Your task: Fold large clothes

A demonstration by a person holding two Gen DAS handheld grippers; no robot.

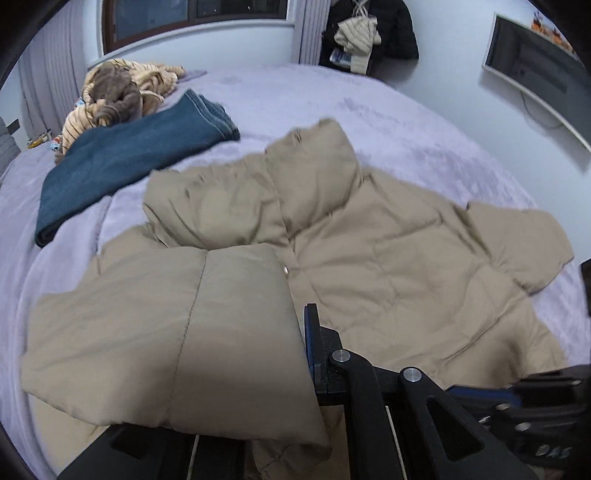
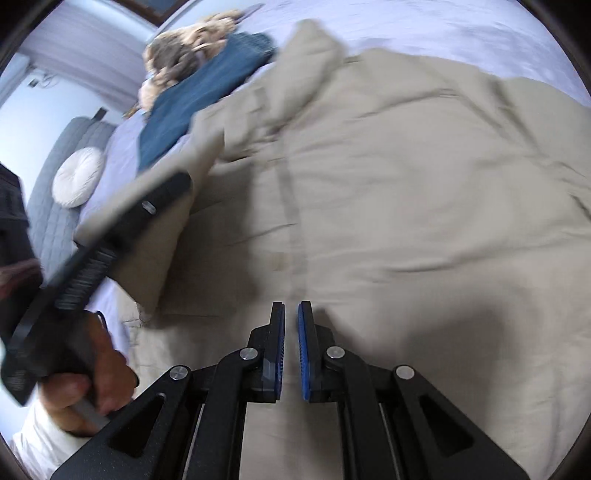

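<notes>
A beige quilted jacket (image 1: pixel 388 258) lies spread on the lilac bed (image 1: pixel 295 96). My left gripper (image 1: pixel 301 317) is shut on one of its sleeves (image 1: pixel 166 332), which hangs lifted over the left finger and hides it. In the right wrist view the same gripper (image 2: pixel 181 181) shows at the left, gripped by a hand (image 2: pixel 92 373), with the beige sleeve (image 2: pixel 162 251) hanging from it above the jacket body (image 2: pixel 406 203). My right gripper (image 2: pixel 291 306) hovers over the jacket's front placket. Its blue pads (image 2: pixel 303 350) stand almost together with nothing between them. Both views are blurred by motion.
A folded dark blue garment (image 1: pixel 129 158) lies on the bed beyond the jacket, with a striped beige cloth and brown plush (image 1: pixel 114 92) behind it. A round white cushion (image 2: pixel 77 177) leans on the grey headboard (image 2: pixel 48 229). A screen (image 1: pixel 535 66) hangs on the wall; clothes (image 1: pixel 362 33) hang beside the window.
</notes>
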